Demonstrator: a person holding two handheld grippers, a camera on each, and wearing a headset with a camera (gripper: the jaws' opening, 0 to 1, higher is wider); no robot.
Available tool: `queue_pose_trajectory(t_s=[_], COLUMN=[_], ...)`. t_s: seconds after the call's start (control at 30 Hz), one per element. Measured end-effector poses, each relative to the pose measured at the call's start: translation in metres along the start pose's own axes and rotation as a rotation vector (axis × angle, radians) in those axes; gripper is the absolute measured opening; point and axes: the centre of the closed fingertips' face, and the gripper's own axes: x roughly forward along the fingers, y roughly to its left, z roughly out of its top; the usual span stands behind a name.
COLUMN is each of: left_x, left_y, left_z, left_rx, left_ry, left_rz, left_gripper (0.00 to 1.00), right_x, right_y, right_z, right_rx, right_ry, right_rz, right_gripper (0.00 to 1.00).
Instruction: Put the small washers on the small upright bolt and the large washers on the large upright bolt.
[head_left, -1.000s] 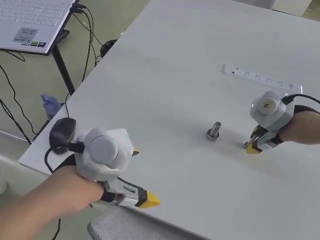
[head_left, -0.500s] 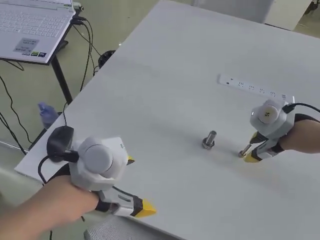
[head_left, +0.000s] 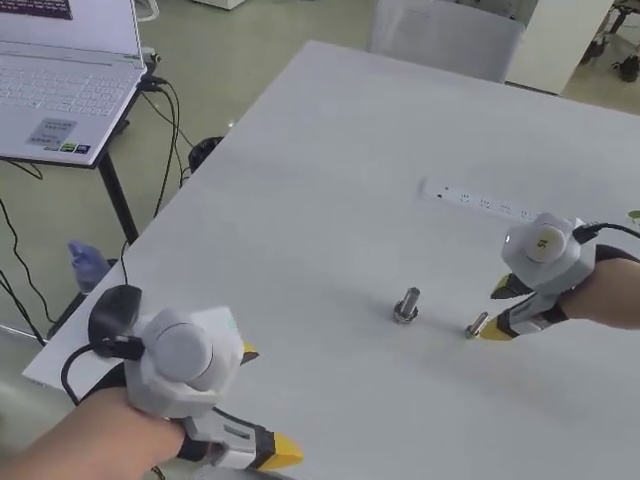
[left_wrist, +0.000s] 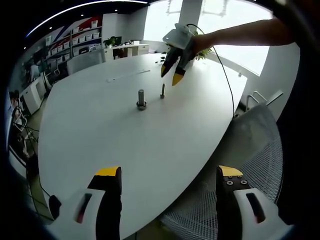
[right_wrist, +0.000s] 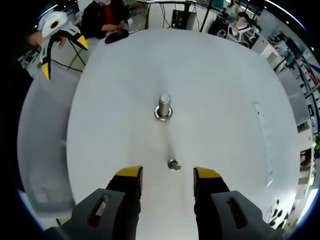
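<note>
On the white table (head_left: 330, 170) the large upright bolt (head_left: 406, 305) stands with a metal ring at its base. The small upright bolt (head_left: 476, 324) is just to its right. My right gripper (head_left: 495, 312) is open, its yellow tips either side of the small bolt and just short of it. In the right gripper view the small bolt (right_wrist: 173, 164) sits right ahead of the right gripper (right_wrist: 168, 173), with the large bolt (right_wrist: 164, 107) beyond. My left gripper (head_left: 262, 402) is open and holds nothing at the near table edge. From the left gripper (left_wrist: 168, 172), both bolts (left_wrist: 141, 99) (left_wrist: 163, 90) are far off.
A white power strip (head_left: 480, 203) lies behind the bolts. A laptop (head_left: 60, 90) sits on a stand left of the table, with cables hanging below it. A grey chair (head_left: 445, 40) stands at the far edge and a mesh chair (left_wrist: 240, 150) at the near edge.
The head view has tilted up, so everything sits lower in the picture. My right gripper stays beside the small bolt, and the left gripper stays by the near edge.
</note>
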Motion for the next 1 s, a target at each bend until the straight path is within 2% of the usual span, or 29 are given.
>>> queue_pose_trajectory(t_s=[0.1,0.27,0.33,0.4,0.53,0.6,0.67,0.77,0.8,0.87,0.93,1.0], left_x=[-0.003,-0.007,-0.010,-0.013,-0.015,-0.015,-0.015,-0.015,-0.015,-0.017,-0.017,-0.018], left_y=[0.001,0.003,0.005,0.007,0.007,0.005,0.003,0.001,0.001,0.000,-0.001,-0.002], left_z=[0.002,0.005,0.009,0.014,0.018,0.019,0.018,0.019,0.020,0.022,0.022,0.021], left_rx=[-0.003,-0.011,-0.021,-0.010,-0.002,0.005,0.012,0.002,-0.005,-0.008,-0.010,-0.008], left_ry=[-0.009,-0.027,-0.045,-0.061,-0.068,-0.063,-0.057,-0.065,-0.069,-0.083,-0.087,-0.082], left_rz=[0.004,0.016,0.031,0.053,0.064,0.063,0.063,0.058,0.057,0.060,0.058,0.064], left_gripper=[0.77,0.77,0.79,0.79,0.79,0.79,0.79,0.79,0.78,0.78,0.79,0.79], right_x=[-0.007,-0.020,-0.026,-0.035,-0.053,-0.061,-0.069,-0.080,-0.085,-0.093,-0.099,-0.105], right_y=[0.004,0.009,0.013,0.012,0.018,0.019,0.023,0.031,0.032,0.039,0.043,0.048], right_z=[-0.004,-0.003,0.001,0.001,0.002,0.000,-0.001,-0.008,-0.010,-0.011,-0.016,-0.019], right_rx=[0.023,0.097,0.143,0.157,0.211,0.229,0.269,0.314,0.361,0.408,0.418,0.456], right_ry=[-0.014,-0.110,-0.171,-0.207,-0.291,-0.313,-0.357,-0.396,-0.425,-0.475,-0.481,-0.510], right_rz=[-0.013,-0.061,-0.074,-0.115,-0.147,-0.163,-0.178,-0.196,-0.211,-0.206,-0.224,-0.233], right_gripper=[0.42,0.42,0.42,0.43,0.45,0.45,0.46,0.47,0.48,0.48,0.48,0.49])
